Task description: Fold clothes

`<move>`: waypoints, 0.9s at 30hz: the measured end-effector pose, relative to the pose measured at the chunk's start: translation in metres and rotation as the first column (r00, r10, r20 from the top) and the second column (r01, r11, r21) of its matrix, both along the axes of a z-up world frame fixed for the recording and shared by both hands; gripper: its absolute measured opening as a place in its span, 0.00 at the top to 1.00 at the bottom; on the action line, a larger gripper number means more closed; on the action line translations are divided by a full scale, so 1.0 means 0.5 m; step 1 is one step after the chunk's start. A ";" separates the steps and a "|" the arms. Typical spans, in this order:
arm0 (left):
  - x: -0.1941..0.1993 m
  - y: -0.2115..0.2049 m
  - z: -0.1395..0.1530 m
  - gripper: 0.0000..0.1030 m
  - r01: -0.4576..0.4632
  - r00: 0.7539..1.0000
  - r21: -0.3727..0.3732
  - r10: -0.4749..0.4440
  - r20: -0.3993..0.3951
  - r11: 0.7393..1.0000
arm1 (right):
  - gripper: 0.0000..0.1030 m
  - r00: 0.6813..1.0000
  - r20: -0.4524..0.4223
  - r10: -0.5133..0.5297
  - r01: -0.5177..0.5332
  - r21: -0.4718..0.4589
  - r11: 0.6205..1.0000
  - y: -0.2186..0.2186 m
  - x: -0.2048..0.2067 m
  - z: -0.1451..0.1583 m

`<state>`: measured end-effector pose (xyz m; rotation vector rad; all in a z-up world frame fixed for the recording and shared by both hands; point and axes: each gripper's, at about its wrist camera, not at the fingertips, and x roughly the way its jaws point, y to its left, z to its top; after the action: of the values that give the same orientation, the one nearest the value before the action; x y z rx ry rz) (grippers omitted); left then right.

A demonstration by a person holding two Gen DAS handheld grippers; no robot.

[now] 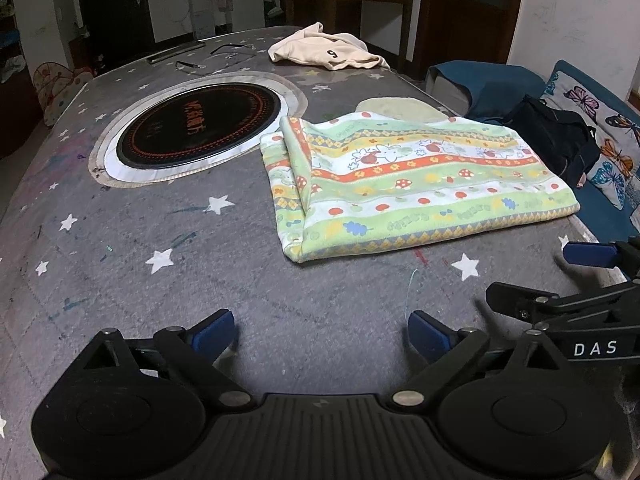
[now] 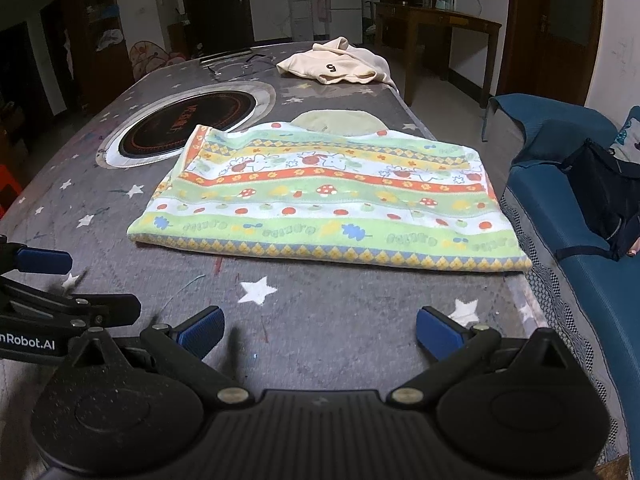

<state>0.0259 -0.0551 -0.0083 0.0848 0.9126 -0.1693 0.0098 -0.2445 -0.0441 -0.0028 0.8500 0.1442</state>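
Folded patterned cloth (image 2: 328, 196) lies flat on the grey star-print worktop (image 2: 320, 320), centre of the right wrist frame and centre right of the left wrist frame (image 1: 416, 188). Its long axis runs left to right across the right wrist frame, parallel to the printed stripes; the diamond-border edge faces the camera. In the left wrist view the short layered end, showing a second layer beneath, points toward the frame's left, next to the round black cooktop inset (image 1: 198, 126). The opposite short end sits close to the worktop edge by the blue sofa (image 2: 592, 280).

Left tool (image 1: 322, 334): jaws spread wide, blue pads apart, nothing between them, above bare worktop at lower centre frame, short of the cloth.

Right tool (image 2: 320, 332): jaws likewise wide, empty, lower centre frame, short of the cloth's near edge. Each tool shows at the other view's lower side margin.

Cream garment (image 2: 340, 64) with the digit "5", crumpled, upper centre frame at the far end of the worktop, well apart from the cloth. Black bag (image 2: 604, 196) on the sofa, right margin.
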 end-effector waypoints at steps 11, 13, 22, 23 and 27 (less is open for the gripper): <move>-0.020 -0.005 -0.009 0.03 0.005 1.000 0.029 -0.005 0.005 1.000 | 0.00 1.000 0.001 -0.007 0.007 0.004 1.000 0.004 -0.012 -0.014; -0.021 -0.005 -0.009 0.02 0.002 1.000 0.029 -0.002 0.007 1.000 | 0.00 1.000 0.003 -0.010 0.010 0.007 1.000 0.004 -0.013 -0.014; -0.026 -0.001 -0.012 0.00 -0.020 1.000 0.028 0.020 0.013 0.999 | 0.00 1.000 0.013 -0.010 0.010 -0.025 1.000 0.011 -0.025 -0.024; -0.027 0.000 -0.013 0.00 -0.022 1.000 0.029 0.021 0.013 0.999 | 0.00 1.000 0.015 -0.009 0.010 -0.027 1.000 0.012 -0.026 -0.025; -0.030 0.003 -0.017 0.00 -0.027 1.000 0.025 0.027 0.010 0.999 | 0.00 1.000 0.020 -0.009 0.009 -0.026 1.000 0.012 -0.029 -0.027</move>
<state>0.0112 -0.0537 -0.0168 0.0959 0.9062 -0.1322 -0.0047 -0.2385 -0.0574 -0.0251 0.8322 0.1243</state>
